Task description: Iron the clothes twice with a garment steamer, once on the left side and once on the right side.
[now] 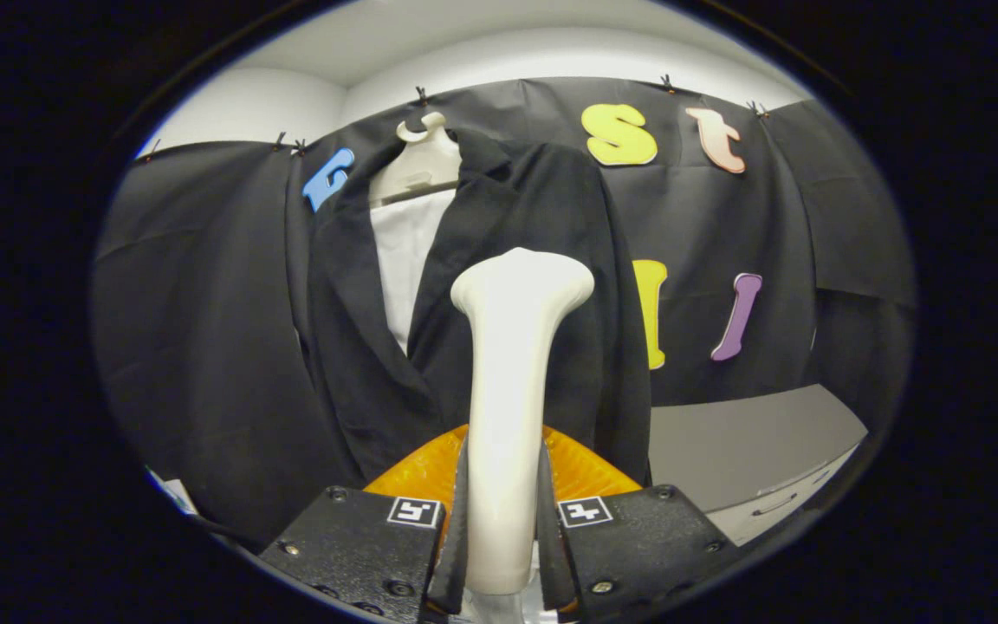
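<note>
My gripper is shut on the white garment steamer, both fingers pressing its handle from either side. The steamer stands upright between the fingers, its flared head rising in front of a black jacket. The jacket hangs open on a pale hanger form against the booth's wall, with a white lining or shirt showing between its lapels. The steamer head sits before the jacket's right front panel; whether it touches the cloth I cannot tell. An orange ribbed part shows behind the handle, just above the fingers.
Black cloth covers the wall behind and to both sides of the jacket. A grey cabinet top with a drawer handle lies beyond the fingers to the right.
</note>
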Tool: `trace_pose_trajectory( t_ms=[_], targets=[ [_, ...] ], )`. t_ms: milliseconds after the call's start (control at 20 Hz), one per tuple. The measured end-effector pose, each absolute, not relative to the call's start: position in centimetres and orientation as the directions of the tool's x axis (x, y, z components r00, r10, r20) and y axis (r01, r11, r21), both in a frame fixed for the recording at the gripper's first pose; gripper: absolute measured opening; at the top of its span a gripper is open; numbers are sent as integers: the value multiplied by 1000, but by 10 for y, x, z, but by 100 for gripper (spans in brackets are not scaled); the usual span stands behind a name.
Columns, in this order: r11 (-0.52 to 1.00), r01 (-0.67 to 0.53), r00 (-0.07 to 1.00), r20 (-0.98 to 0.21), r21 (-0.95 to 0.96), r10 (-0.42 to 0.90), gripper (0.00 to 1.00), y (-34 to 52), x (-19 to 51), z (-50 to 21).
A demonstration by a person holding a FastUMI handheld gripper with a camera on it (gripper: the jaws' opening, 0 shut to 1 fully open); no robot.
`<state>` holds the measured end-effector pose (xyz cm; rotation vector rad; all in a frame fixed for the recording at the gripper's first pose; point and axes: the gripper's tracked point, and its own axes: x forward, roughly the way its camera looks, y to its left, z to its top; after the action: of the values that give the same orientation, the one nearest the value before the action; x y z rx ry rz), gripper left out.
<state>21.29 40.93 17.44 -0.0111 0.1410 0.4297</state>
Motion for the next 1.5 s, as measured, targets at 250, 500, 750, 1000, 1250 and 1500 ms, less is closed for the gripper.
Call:
trace_pose_trajectory(
  t_ms=[250, 500, 750, 1000, 1250, 1500],
  targets=[
    [910, -415, 893, -188, 10, 409, 36, 405, 211, 141],
    [909, -418, 882, -235, 13, 409, 36, 408, 211, 111],
    [912, -410, 875, -277, 10, 397, 36, 405, 209, 80],
    [913, -409, 863, -326, 0, 386, 36, 405, 211, 51],
    [911, -413, 845, -373, 1, 383, 36, 399, 201, 16],
    [907, -421, 827, -413, -3, 382, 36, 401, 198, -17]
  ],
)
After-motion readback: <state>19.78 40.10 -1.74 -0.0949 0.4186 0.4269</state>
